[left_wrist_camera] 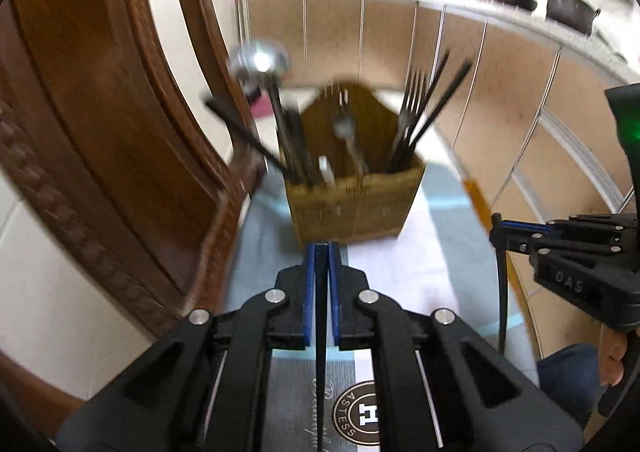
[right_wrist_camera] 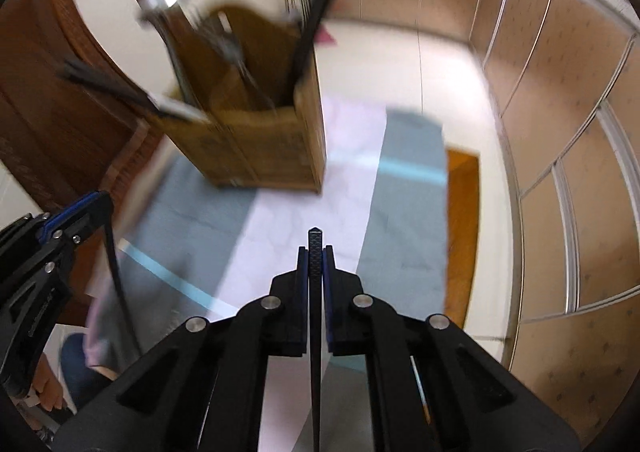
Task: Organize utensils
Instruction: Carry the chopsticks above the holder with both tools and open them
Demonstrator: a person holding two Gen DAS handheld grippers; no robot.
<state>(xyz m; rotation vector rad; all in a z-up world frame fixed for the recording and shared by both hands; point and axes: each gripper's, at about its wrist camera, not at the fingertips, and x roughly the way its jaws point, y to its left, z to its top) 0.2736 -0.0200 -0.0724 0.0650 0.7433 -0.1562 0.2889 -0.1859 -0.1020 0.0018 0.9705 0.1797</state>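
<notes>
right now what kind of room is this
Most likely a home kitchen or the dining spot beside it: a long run of base cabinets under a countertop carrying dark pots, plus a wooden utensil holder of forks and chopsticks.

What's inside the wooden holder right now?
The holder has a ladle and black chopsticks on its left, a spoon mid, forks and more chopsticks on its right. Its walls hide their lower ends.

floor: pale tiles [right_wrist_camera: 448,64] ahead | right: tan cabinet doors [left_wrist_camera: 500,92] under counter [left_wrist_camera: 480,8] | left: carved wooden furniture [left_wrist_camera: 100,132]
</notes>
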